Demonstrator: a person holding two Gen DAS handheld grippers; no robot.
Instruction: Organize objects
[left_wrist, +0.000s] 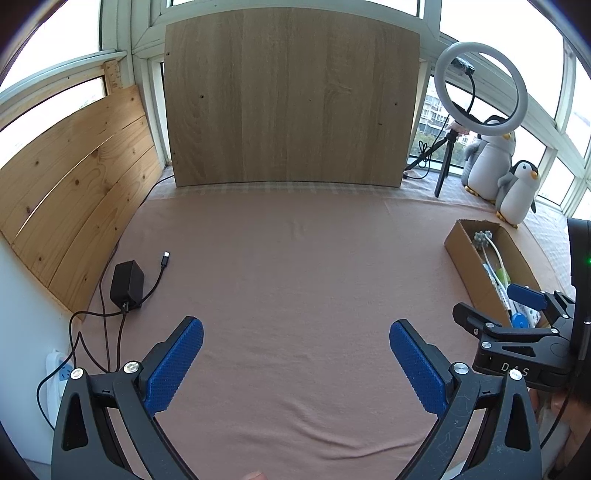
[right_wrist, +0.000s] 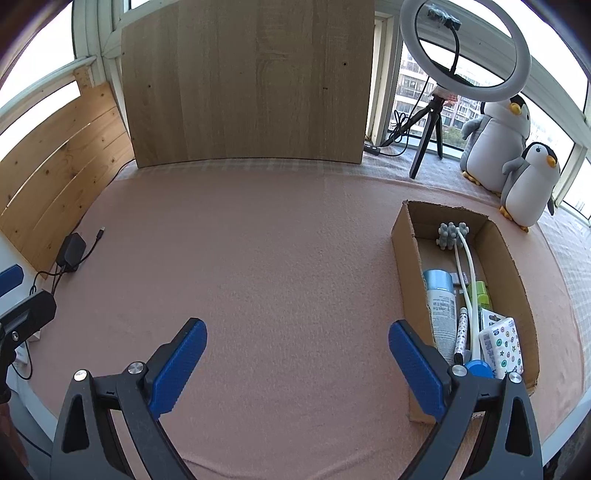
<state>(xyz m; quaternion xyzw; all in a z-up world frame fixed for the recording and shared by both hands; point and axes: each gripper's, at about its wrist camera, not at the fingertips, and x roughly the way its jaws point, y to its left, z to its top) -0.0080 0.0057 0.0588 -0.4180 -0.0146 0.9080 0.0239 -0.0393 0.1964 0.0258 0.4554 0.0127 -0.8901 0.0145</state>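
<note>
Hovering wide open and empty over the pink desk (right_wrist: 280, 258), the right gripper (right_wrist: 297, 363) has the filled cardboard box (right_wrist: 404, 236) just beyond its right finger, while the left gripper (left_wrist: 295, 363), equally spread, holds nothing.

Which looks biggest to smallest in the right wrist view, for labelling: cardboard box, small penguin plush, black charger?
1. cardboard box
2. small penguin plush
3. black charger

The box lies nearer the camera, so its lead is partly apparent.
</note>
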